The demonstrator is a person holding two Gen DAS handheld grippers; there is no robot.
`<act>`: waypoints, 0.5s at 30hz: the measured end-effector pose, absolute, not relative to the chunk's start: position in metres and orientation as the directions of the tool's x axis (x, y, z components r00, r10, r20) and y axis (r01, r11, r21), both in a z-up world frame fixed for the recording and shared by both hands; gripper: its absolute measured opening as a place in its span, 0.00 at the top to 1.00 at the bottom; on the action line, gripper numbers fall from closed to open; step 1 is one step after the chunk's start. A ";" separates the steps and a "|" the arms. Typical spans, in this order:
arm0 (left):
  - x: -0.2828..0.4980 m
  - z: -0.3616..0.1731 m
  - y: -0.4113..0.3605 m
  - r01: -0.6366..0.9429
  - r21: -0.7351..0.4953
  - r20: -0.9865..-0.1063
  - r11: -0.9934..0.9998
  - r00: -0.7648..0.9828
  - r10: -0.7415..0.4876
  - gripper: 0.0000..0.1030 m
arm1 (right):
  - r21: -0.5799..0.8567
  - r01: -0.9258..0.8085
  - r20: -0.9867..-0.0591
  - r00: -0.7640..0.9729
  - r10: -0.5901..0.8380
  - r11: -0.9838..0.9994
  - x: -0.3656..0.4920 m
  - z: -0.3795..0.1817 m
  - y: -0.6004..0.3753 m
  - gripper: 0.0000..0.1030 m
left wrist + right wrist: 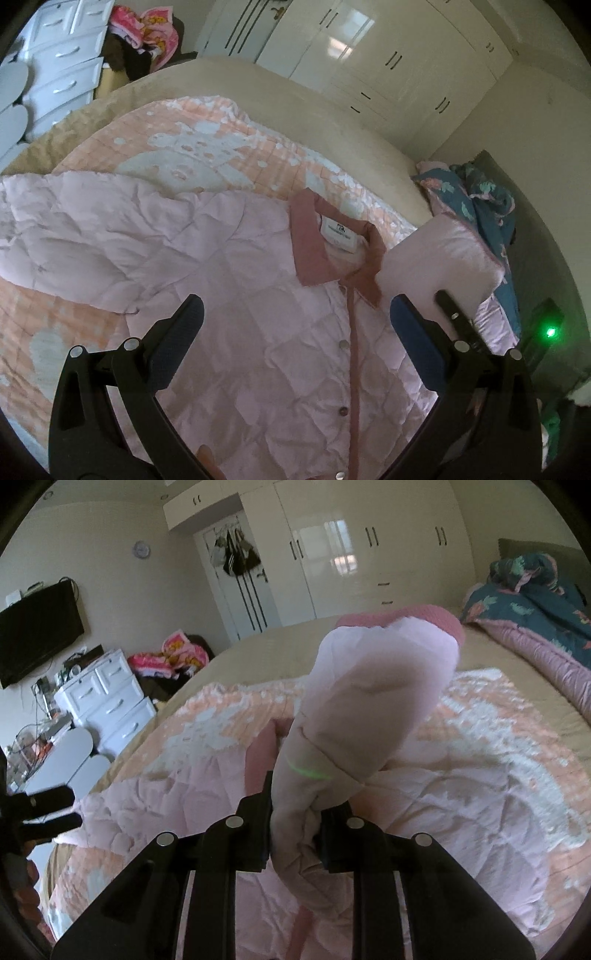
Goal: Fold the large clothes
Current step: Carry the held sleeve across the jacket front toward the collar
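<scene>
Sleeve fold on the pink jacket, mid-carry

Big stuff first: the bed (229, 70) holds an orange blanket (207, 144), and the jacket (236, 295) lies flat on that, buttons up, collar (306, 240) toward the wardrobe. Right gripper (295, 834) is clamped on the right sleeve (369, 701), which hangs bunched above the jacket's right side. Left gripper (295, 325) hovers over the jacket's chest, jaws wide apart, nothing in them. My take: bring the sleeve straight across the chest, lay it flat, keep the cuff (448, 622) inside the jacket's outline, and let the left one pin the shoulder so the body doesn't drag.
</scene>
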State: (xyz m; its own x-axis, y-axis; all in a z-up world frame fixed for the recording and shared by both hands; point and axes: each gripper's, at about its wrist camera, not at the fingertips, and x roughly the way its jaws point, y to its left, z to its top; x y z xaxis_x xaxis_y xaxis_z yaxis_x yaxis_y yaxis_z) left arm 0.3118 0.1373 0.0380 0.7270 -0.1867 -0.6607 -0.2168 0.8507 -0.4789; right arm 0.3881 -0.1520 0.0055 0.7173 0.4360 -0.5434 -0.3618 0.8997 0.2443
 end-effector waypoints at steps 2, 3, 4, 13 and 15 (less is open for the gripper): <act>0.313 0.034 0.141 -0.224 -0.503 -0.654 0.835 0.730 -0.198 0.08 | 0.260 -0.371 -0.558 0.696 0.453 0.891 0.388 -0.004 -0.142 0.79; 0.313 0.032 0.142 -0.224 -0.514 -0.650 0.828 0.731 -0.206 0.08 | 0.269 -0.372 -0.562 0.688 0.458 0.888 0.388 -0.008 -0.139 0.79; 0.314 0.030 0.144 -0.226 -0.525 -0.648 0.821 0.731 -0.214 0.08 | 0.277 -0.372 -0.570 0.678 0.463 0.886 0.388 -0.013 -0.135 0.78; 0.321 0.009 0.149 -0.236 -0.546 -0.668 0.804 0.701 -0.249 0.08 | 0.289 -0.436 -0.653 0.562 0.508 0.853 0.376 -0.054 -0.089 0.66; 0.321 0.002 0.149 -0.237 -0.568 -0.668 0.788 0.692 -0.273 0.08 | 0.278 -0.451 -0.673 0.539 0.507 0.848 0.372 -0.063 -0.082 0.60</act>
